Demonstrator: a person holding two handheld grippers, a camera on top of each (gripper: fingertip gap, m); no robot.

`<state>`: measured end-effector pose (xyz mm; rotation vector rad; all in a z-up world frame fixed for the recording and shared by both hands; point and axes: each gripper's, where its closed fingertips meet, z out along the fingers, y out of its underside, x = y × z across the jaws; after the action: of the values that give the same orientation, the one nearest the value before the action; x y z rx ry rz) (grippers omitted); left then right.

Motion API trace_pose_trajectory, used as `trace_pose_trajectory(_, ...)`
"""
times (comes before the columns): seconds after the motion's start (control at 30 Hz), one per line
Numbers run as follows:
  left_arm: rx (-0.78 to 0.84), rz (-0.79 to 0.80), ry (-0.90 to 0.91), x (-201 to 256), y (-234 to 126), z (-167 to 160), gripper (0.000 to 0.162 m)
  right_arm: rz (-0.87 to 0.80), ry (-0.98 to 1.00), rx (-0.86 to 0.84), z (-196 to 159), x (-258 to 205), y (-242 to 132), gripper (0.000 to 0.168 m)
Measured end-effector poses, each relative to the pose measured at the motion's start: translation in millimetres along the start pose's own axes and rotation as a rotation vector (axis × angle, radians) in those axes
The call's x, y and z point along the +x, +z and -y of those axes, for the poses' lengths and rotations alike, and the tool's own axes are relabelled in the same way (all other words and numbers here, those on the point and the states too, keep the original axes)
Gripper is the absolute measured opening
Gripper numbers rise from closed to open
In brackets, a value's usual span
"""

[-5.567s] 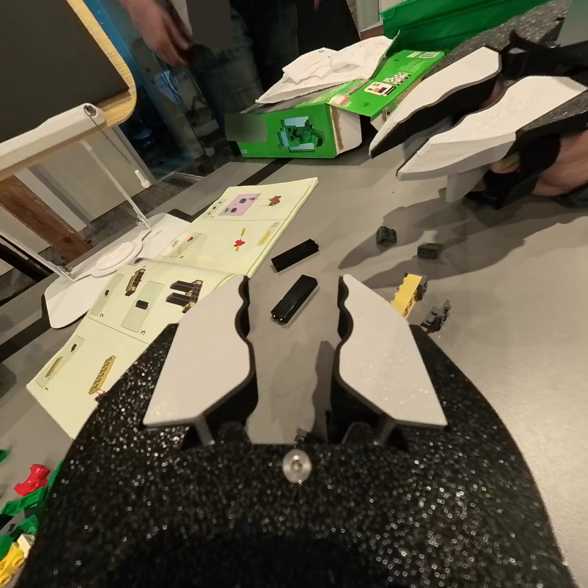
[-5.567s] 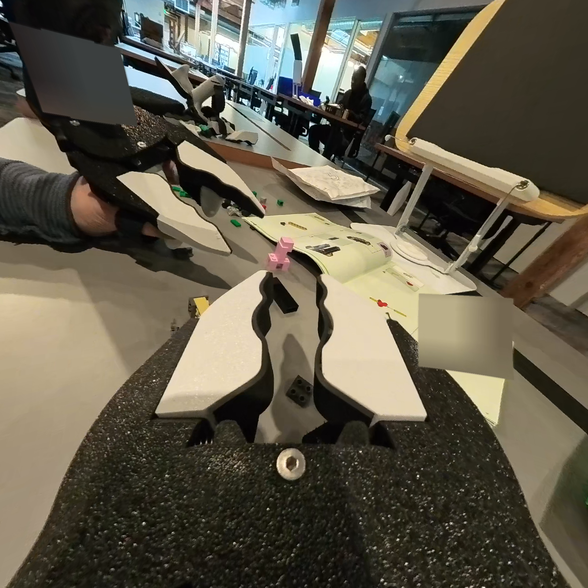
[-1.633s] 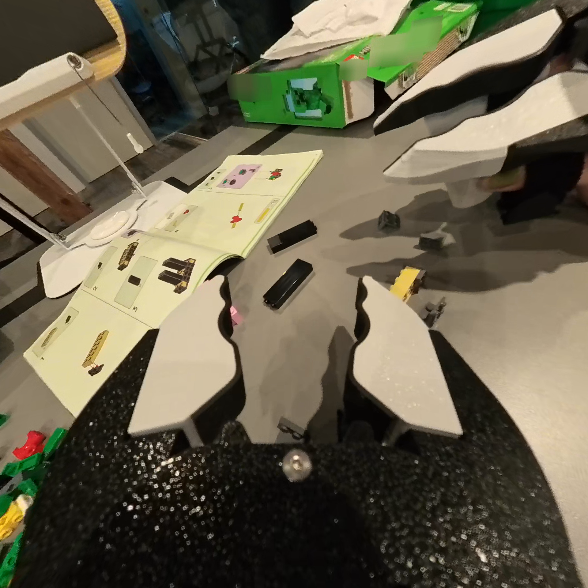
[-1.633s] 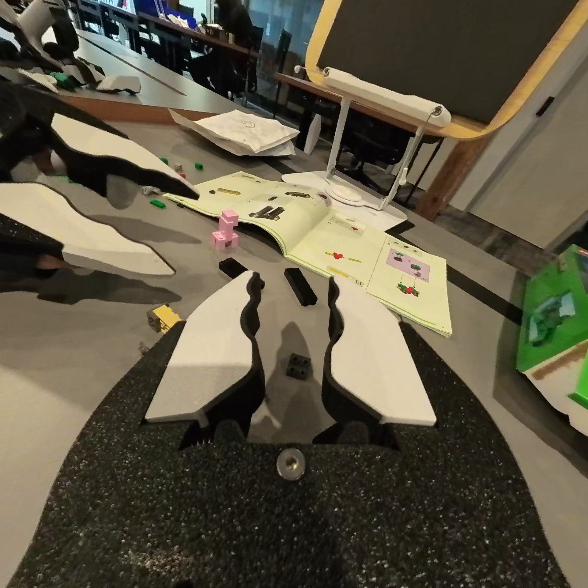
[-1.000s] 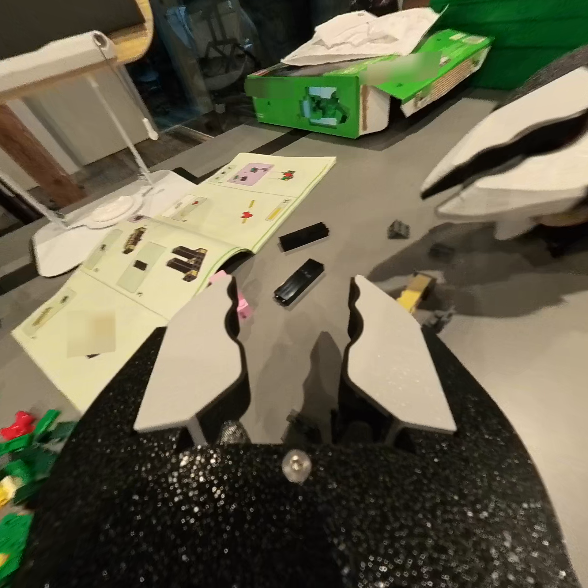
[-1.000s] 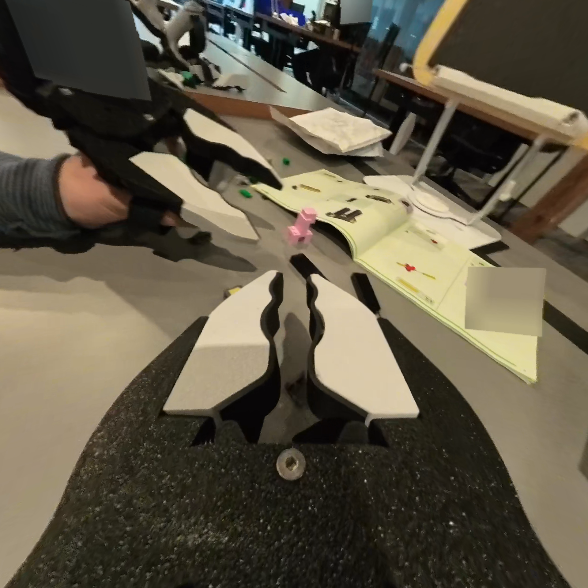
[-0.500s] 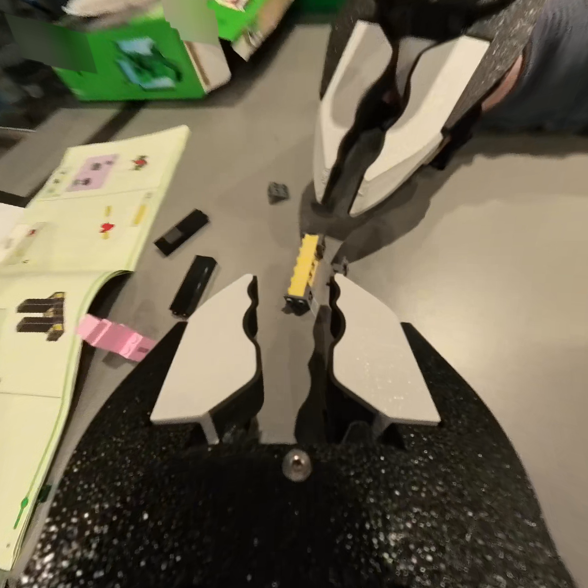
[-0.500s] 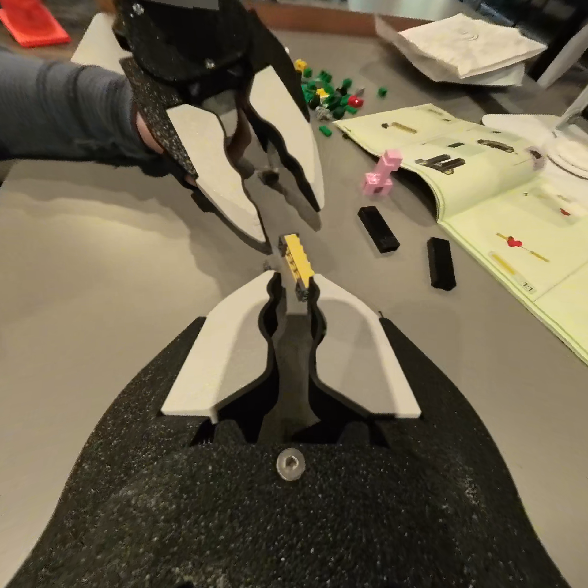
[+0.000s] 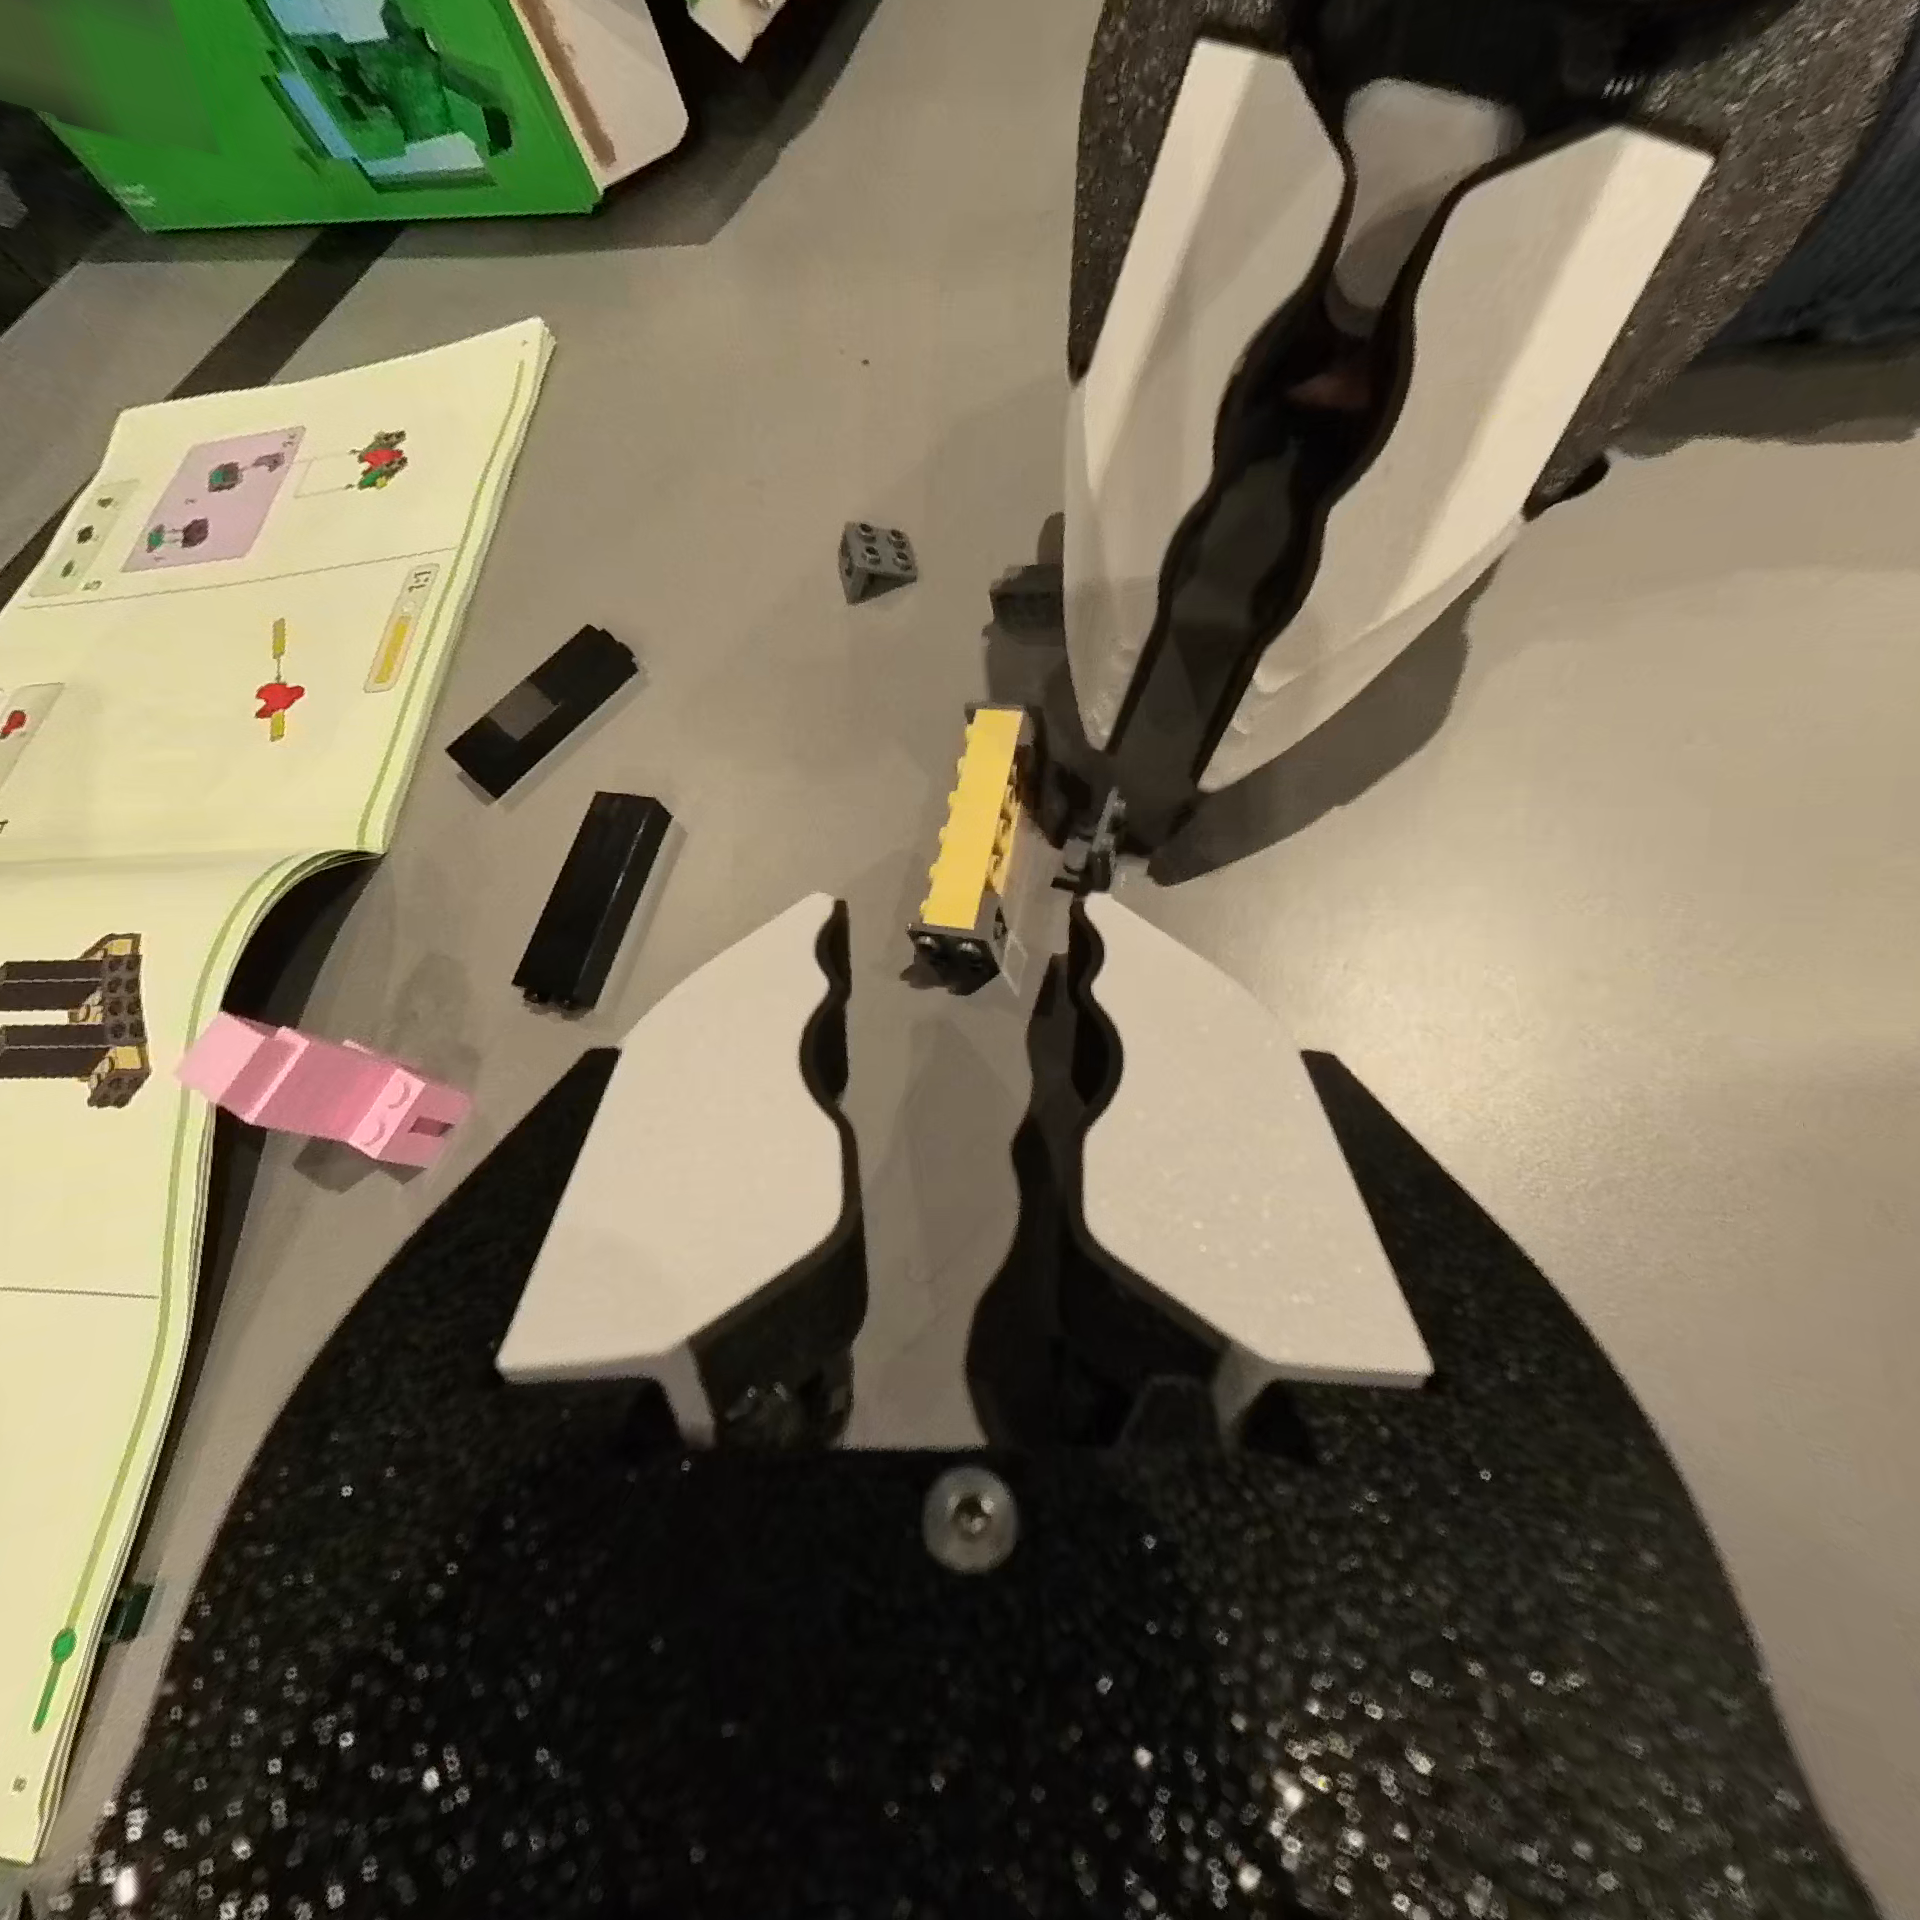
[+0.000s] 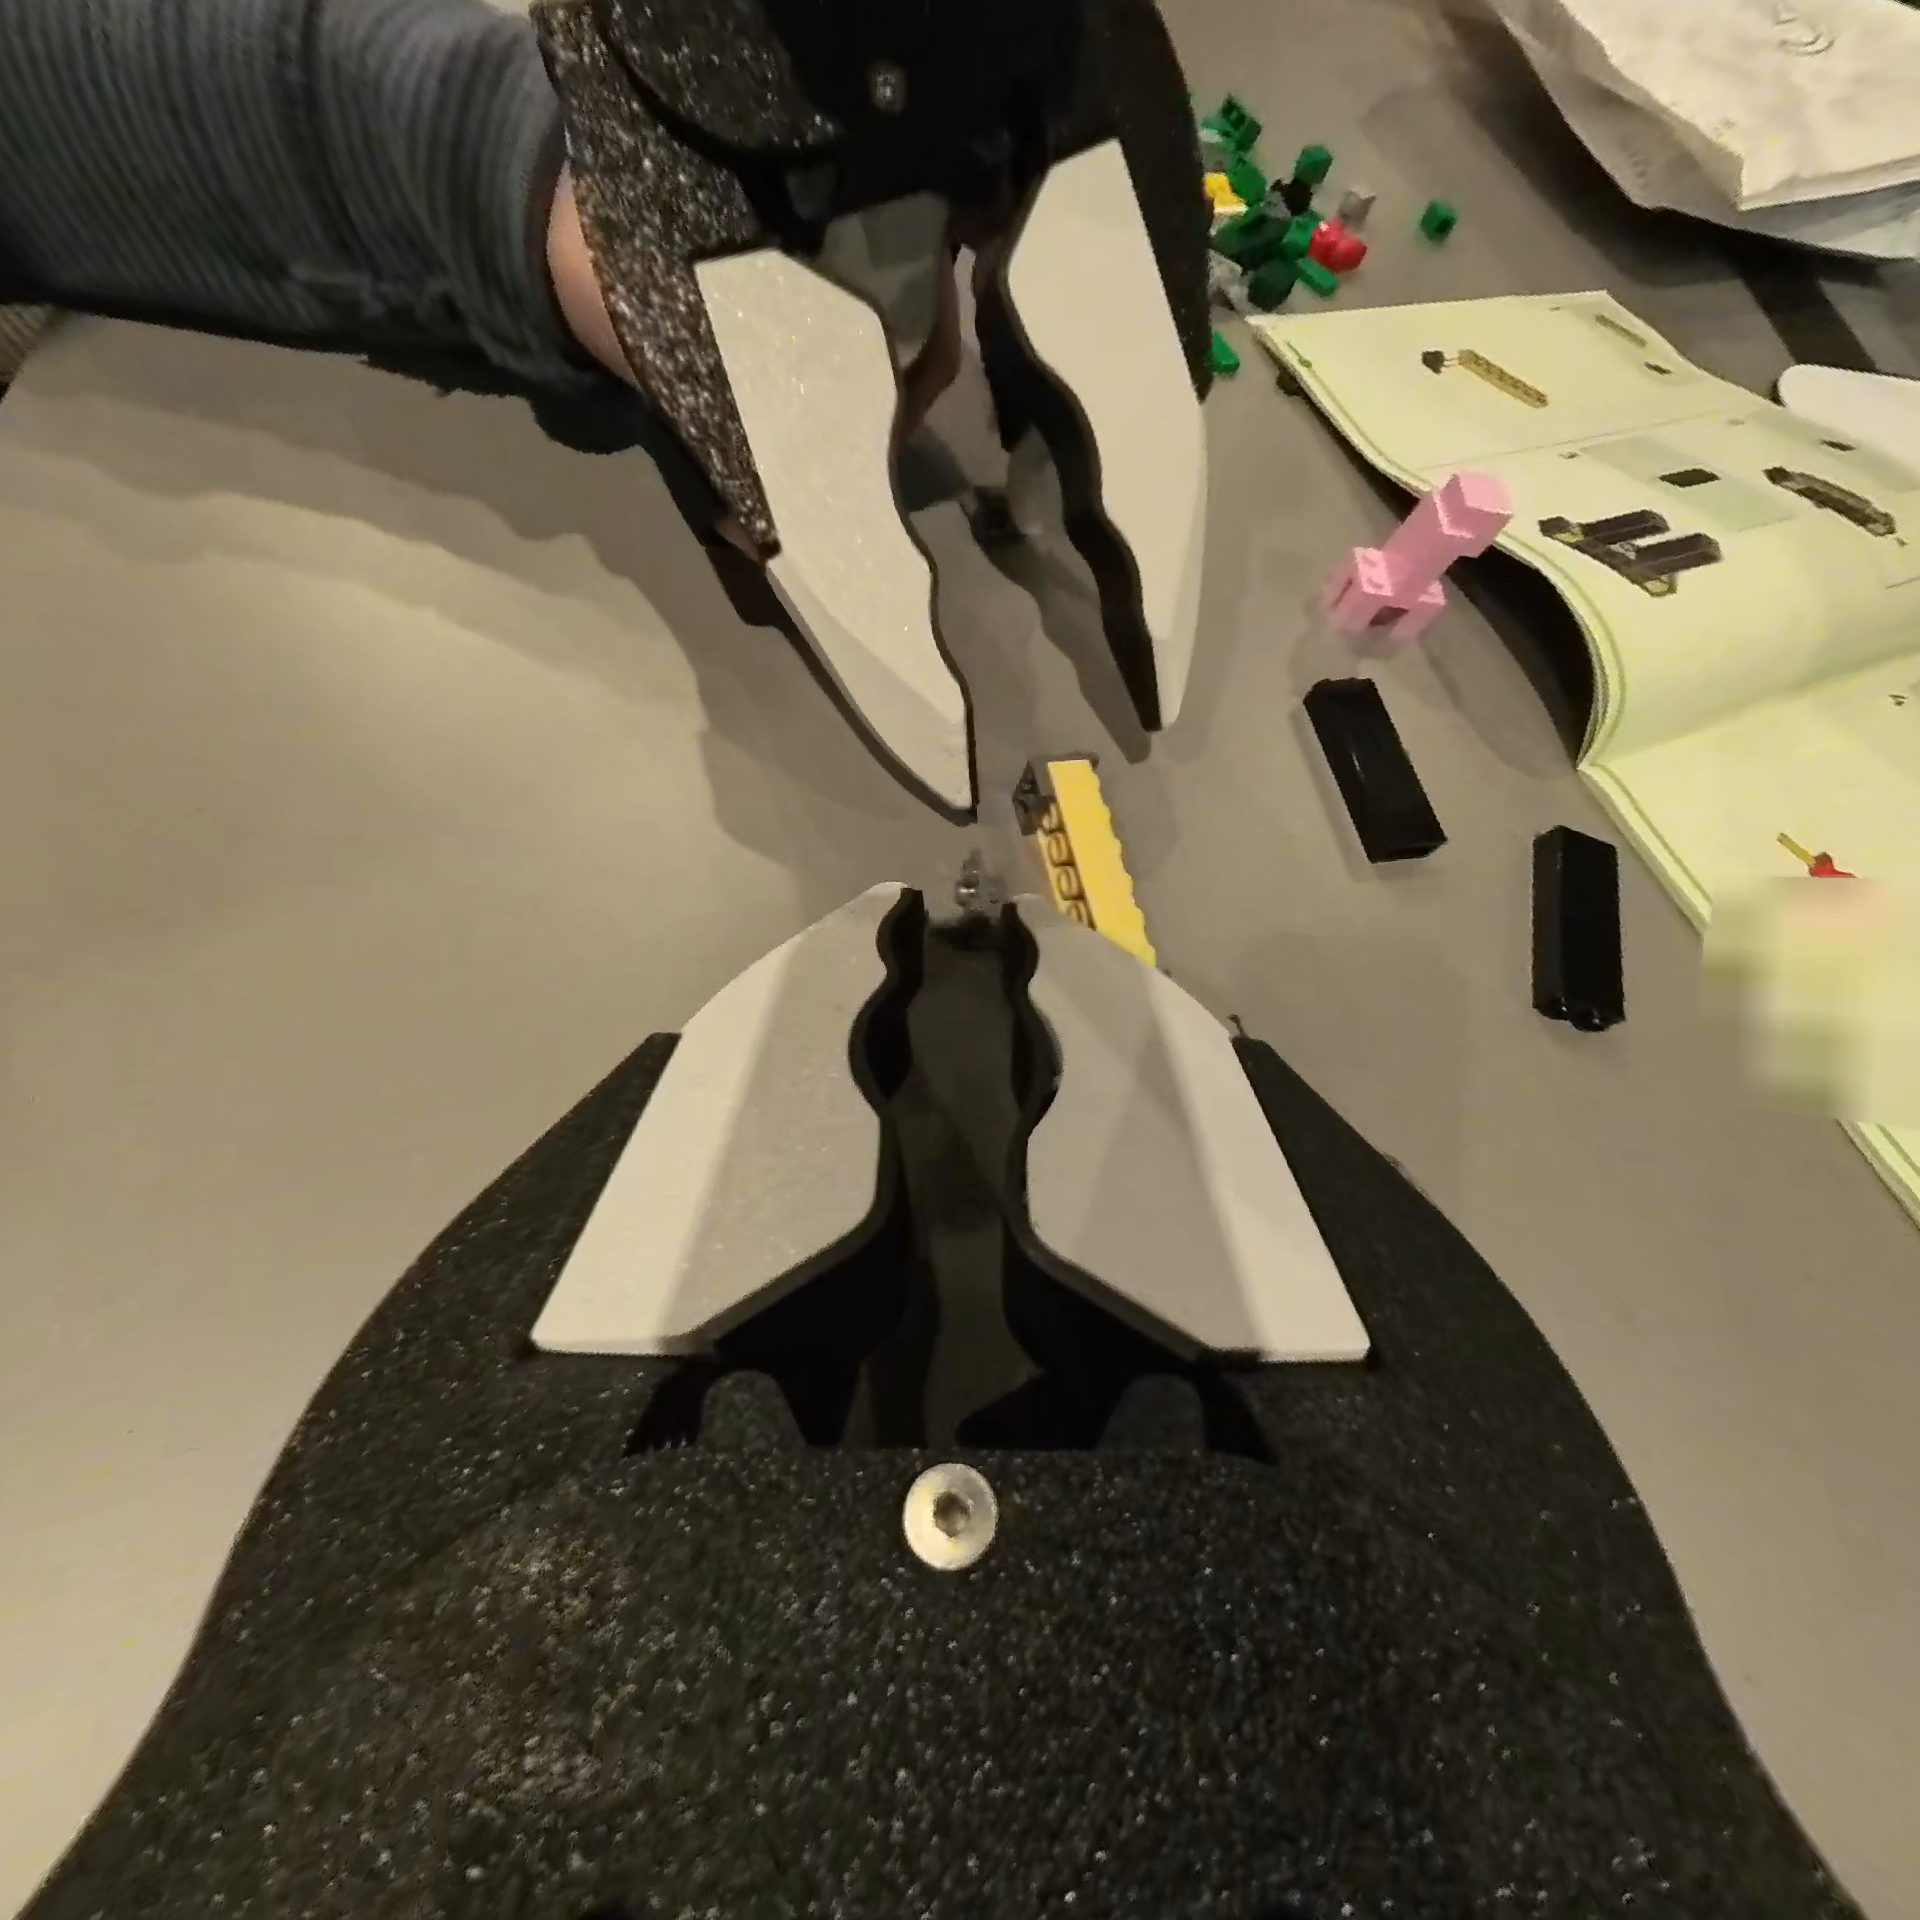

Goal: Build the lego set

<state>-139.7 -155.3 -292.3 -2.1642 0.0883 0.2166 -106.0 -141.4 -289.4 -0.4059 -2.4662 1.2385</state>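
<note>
Booklet (image 9: 249,623) left of bricks (image 9: 592,894); box (image 9: 343,104) behind.

Looks like an office or lab workspace: plain grey surface (image 9: 1558,1039), open instruction booklet (image 9: 260,623) on the left, green set box (image 9: 312,104) far left, loose bricks (image 10: 1278,239).

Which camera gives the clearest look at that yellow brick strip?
The left wrist view: the yellow brick strip lies unobstructed, whole length visible, ahead of the left tongs. In the right wrist view, the right tongs hide its near end.
</note>
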Motion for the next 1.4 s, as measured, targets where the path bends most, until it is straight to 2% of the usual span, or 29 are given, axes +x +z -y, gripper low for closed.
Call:
trace_pose_trajectory(0.03, -0.007, 0.001, 0.005, 0, 1, -1, 0.04, 0.001, -0.004, -0.004, 0, -1, 1, 0.014)
trace_pose_trajectory(0.2, -0.009, 0.024, 0.016, -1, 1, -1, 0.04, -0.041, 0.001, 0.033, 5, 5, -2, 0.013)
trace_pose_trajectory(0.4, 0.025, 0.101, -0.045, -16, -4, 1, 0.041, -0.21, 0.027, 0.187, 19, 28, -19, 0.005)
trace_pose_trajectory(0.6, 0.031, 0.137, -0.045, -20, -6, 3, 0.04, -0.251, 0.058, 0.248, 24, 35, -27, 0.0)
trace_pose_trajectory(0.77, 0.049, 0.138, -0.02, -17, -7, 8, 0.041, -0.22, 0.093, 0.253, 24, 35, -27, 0.0)
trace_pose_trajectory(0.9, 0.091, 0.115, 0.018, -10, -9, 18, 0.041, -0.058, 0.193, 0.248, 24, 27, -31, 0.0)
trace_pose_trajectory(1.1, 0.075, 0.087, 0.041, -5, -5, 17, 0.035, -0.098, 0.174, 0.119, 16, 31, -22, 0.0)
trace_pose_trajectory(1.13, 0.074, 0.104, 0.038, -8, -5, 16, 0.034, -0.071, 0.155, 0.14, 22, 25, -21, 0.0)
trace_pose_trajectory(1.2, 0.064, 0.171, 0.012, -20, -7, 13, 0.028, 0.104, 0.076, 0.178, 38, -7, -20, 0.0)
trace_pose_trajectory(1.27, 0.069, 0.227, -0.022, -31, -10, 10, 0.026, 0.199, 0.018, 0.153, 38, -28, -17, 0.0)
trace_pose_trajectory(1.4, 0.138, 0.26, -0.087, -42, -19, 13, 0.024, 0.137, 0.017, 0.155, 29, -20, -13, 0.0)
